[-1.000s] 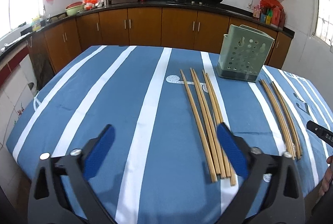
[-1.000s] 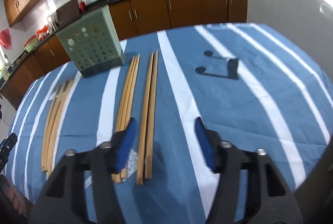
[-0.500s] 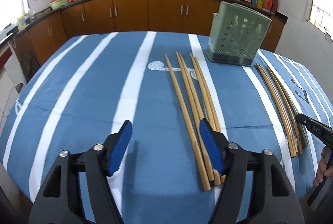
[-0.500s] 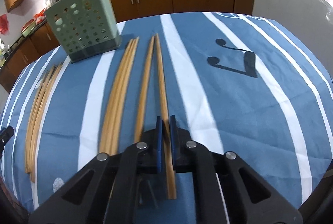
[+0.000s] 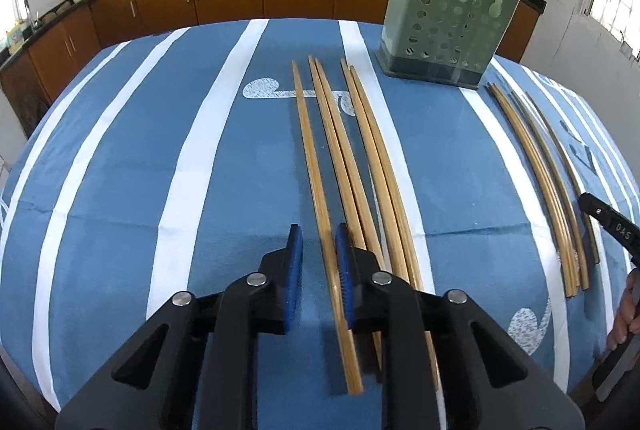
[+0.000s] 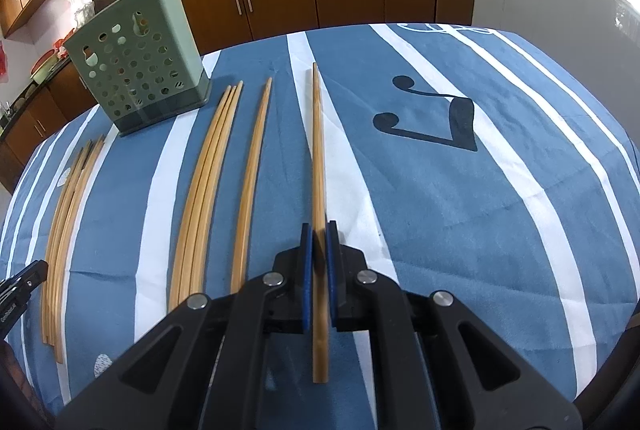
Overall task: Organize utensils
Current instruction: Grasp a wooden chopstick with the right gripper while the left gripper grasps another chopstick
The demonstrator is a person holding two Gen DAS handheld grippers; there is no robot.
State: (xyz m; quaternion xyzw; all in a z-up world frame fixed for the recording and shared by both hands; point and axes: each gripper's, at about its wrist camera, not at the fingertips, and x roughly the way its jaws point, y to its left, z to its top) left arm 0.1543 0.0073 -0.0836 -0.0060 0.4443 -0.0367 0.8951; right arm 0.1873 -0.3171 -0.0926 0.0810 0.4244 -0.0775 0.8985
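Chopsticks [image 5: 320, 190]: long, slender, pale bamboo.

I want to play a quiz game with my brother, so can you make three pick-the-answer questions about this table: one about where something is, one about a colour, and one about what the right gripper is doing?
1. Where does the green holder stand?
A. On the striped tablecloth, past the loose chopsticks.
B. On the kitchen counter.
C. On the floor.

2. What colour are the tablecloth's stripes?
A. Red.
B. White.
C. Yellow.

3. What is the right gripper doing?
A. Gaping wide open.
B. Gripping the holder.
C. Shut on one chopstick.

Answers:
1 A, its base sits on the cloth beyond the chopsticks.
2 B, white bands cross the blue cloth.
3 C, both blue pads press one chopstick.
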